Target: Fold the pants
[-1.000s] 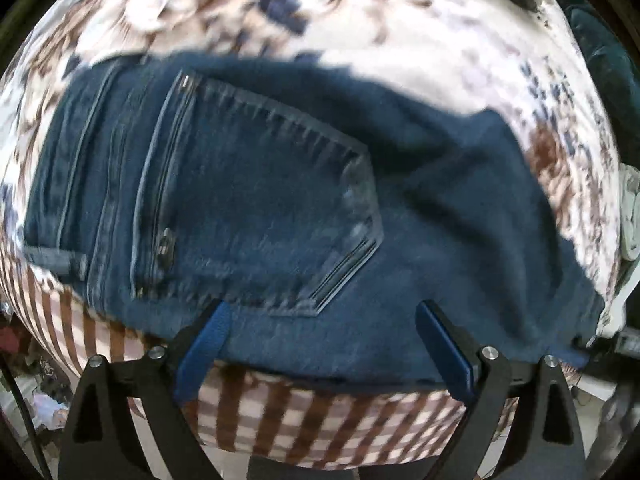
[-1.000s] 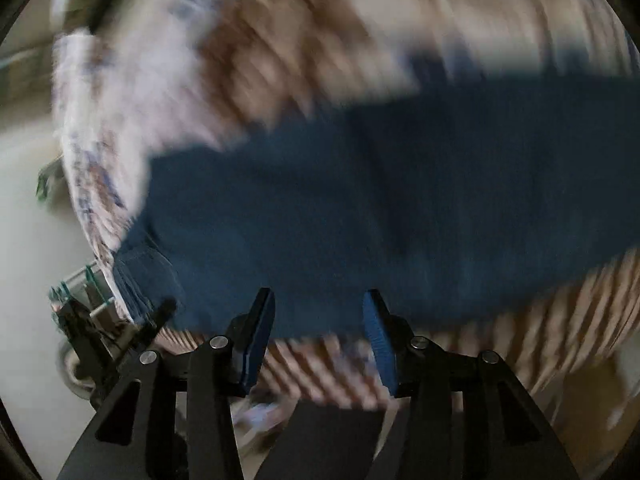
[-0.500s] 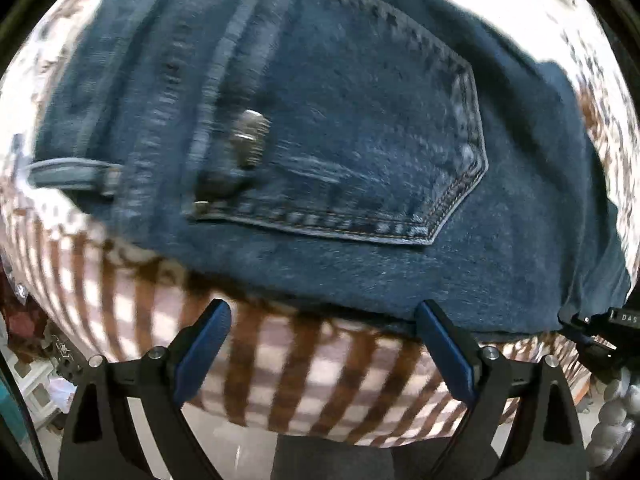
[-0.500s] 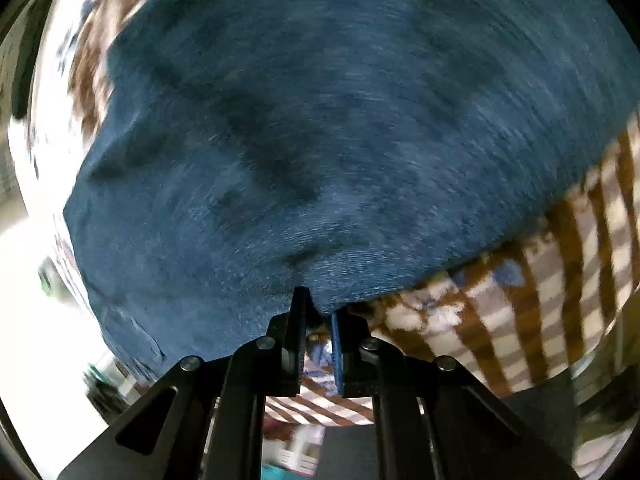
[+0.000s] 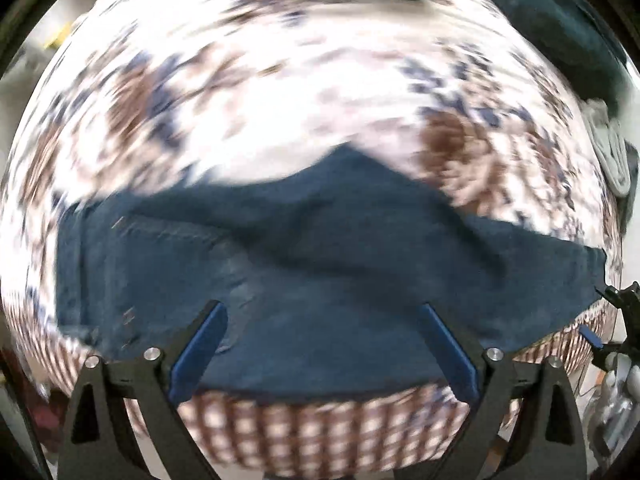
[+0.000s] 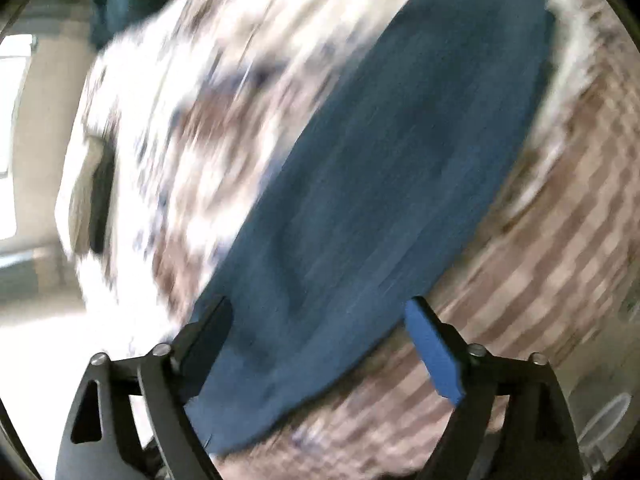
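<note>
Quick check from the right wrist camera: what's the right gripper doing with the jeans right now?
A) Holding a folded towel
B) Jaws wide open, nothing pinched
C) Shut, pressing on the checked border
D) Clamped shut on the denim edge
B: the right gripper has just been opening and its jaws stand wide apart above the jeans, with no fabric pinched between the pads.
</note>
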### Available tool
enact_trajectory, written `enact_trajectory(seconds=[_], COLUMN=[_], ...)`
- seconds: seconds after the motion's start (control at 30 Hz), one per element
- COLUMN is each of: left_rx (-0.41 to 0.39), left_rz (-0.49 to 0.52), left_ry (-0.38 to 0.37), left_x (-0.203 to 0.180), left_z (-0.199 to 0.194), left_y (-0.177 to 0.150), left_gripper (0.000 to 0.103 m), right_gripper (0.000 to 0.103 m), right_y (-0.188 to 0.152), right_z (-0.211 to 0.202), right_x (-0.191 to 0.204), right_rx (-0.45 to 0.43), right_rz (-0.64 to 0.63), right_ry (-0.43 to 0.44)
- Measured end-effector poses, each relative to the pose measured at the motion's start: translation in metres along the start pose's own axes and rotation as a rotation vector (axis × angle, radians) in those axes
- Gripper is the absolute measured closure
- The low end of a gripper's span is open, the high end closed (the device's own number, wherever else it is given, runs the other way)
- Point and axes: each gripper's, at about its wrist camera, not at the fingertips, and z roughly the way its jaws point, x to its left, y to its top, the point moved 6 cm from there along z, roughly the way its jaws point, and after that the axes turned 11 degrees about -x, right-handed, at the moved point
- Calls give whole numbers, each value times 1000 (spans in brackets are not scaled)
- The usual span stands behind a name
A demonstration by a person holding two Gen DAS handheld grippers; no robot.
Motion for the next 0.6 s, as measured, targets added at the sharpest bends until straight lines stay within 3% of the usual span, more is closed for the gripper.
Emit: enact_trajectory(seconds=[0.07, 0.17, 0.27, 0.43, 0.47, 0.5, 0.6], left_rx=[-17, -27, -17, 10, 14, 11, 3], left_rz=[22, 57, 61, 25, 18, 13, -2], left_ry=[-28, -34, -34, -1, 10, 28, 64], left_x=[-31, -87, -124, -163, -167, -171, -177], left_z=[4, 13, 18, 31, 32, 32, 32], left_y=[8, 9, 2, -9, -12, -14, -18], left_gripper=[5, 5, 5, 5, 5, 5, 5], right_gripper=[12, 13, 31, 32, 48, 91, 92], right_y=[53, 118, 169, 230, 236, 240, 242], right_z=[-16, -28, -27, 0, 7, 15, 34], right_x=[-43, -102, -140, -177, -179, -180, -170], right_rx=[-86, -153, -213, -241, -232, -213, -175], right_rz=[45, 163, 186, 216, 202, 177, 61], right_ry=[-56, -62, -69, -5, 1, -16, -88])
